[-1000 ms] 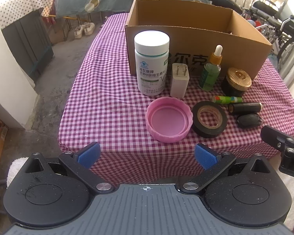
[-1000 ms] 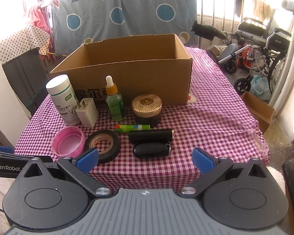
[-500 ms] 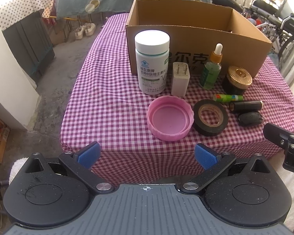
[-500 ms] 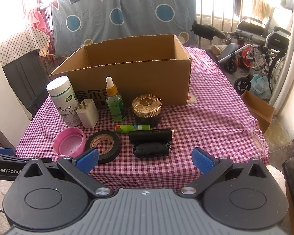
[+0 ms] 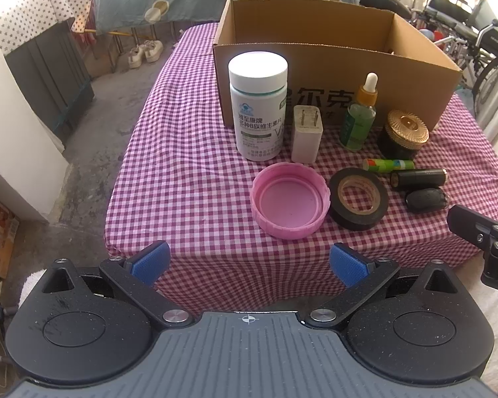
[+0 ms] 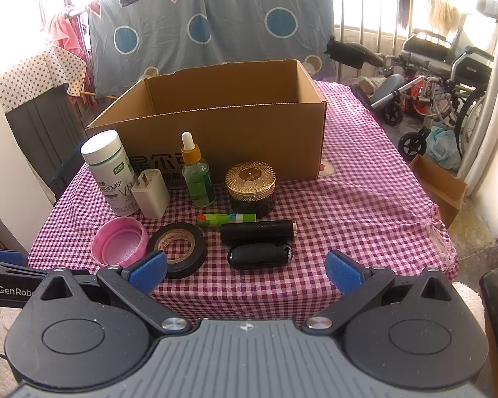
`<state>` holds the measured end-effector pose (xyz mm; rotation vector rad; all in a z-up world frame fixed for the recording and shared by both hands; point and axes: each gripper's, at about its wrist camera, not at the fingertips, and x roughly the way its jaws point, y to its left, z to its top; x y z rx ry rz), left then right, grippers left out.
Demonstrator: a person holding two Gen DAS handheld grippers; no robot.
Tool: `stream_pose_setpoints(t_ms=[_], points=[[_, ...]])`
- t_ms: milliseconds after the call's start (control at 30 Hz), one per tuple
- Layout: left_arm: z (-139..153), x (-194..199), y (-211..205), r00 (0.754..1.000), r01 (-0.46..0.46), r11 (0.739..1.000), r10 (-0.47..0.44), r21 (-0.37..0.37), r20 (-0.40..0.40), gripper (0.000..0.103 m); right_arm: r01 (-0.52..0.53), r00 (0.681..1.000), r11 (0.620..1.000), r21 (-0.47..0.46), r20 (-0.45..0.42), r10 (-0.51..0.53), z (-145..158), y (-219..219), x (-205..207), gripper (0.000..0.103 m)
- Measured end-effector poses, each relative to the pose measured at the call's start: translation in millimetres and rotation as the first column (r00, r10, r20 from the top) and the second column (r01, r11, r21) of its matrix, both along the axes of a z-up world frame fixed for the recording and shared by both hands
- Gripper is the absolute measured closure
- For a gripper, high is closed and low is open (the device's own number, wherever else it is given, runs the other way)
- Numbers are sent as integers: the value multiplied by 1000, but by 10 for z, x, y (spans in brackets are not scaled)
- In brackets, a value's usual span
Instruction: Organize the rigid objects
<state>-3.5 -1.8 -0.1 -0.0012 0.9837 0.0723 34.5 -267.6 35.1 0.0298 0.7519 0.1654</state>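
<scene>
Lying ahead of the open left tongs (image 5: 249,262), pink lid (image 5: 290,199).

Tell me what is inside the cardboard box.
Only bare inner walls of the cardboard box show from either camera. Its front wall hides the floor, so whether anything lies inside cannot be told.

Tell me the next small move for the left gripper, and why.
Probably ease the left gripper forward over the pink lid. Its jaws are open and empty, short of the table edge; the lid lies nearest, straight ahead. The cardboard box behind stands open.
</scene>
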Motion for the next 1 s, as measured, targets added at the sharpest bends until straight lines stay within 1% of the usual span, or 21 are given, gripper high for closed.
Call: stream_pose_setpoints(t_ms=[1000], points=[[-44, 48, -1, 1000, 5, 1000, -5, 17, -11, 0, 3, 1000, 1000, 14, -20, -3, -67, -14, 73, 0]])
